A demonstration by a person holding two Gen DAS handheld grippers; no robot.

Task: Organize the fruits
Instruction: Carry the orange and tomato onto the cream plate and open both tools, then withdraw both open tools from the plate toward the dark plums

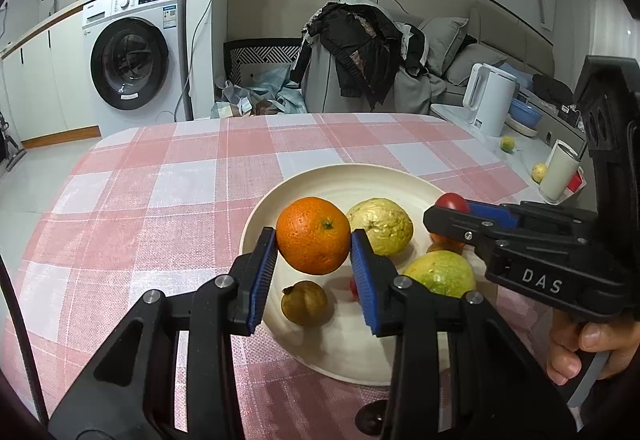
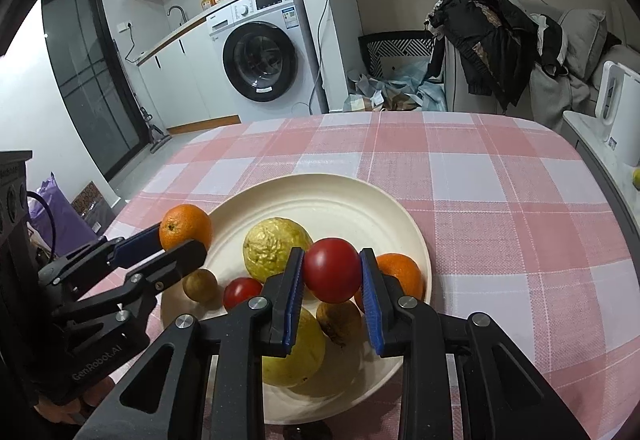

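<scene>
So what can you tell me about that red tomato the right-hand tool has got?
The red tomato is round, smooth and glossy, with no visible blemish. It sits clamped between the right gripper's blue-padded fingers, raised above the cream plate. Below and beside it lie a wrinkled yellow guava and an orange.

cloth (image 1: 160, 200): woven, matt, coarse weave, pink and white check
plate (image 2: 340, 196): cream, smooth, matt with faint ridged rings
orange (image 1: 313, 235): pitted peel, slight sheen
tomato (image 2: 331, 270): smooth, glossy skin
guava (image 1: 380, 226): bumpy, wrinkled, dull yellow skin
left gripper (image 1: 314, 252): black matt plastic, blue ribbed pads (image 1: 264, 280), bright metal screws
right gripper (image 2: 331, 276): same matt black plastic, blue ribbed pads (image 2: 292, 300)
kettle (image 1: 490, 98): white, smooth plastic
washer (image 1: 132, 52): white, glossy, dark glass door
</scene>
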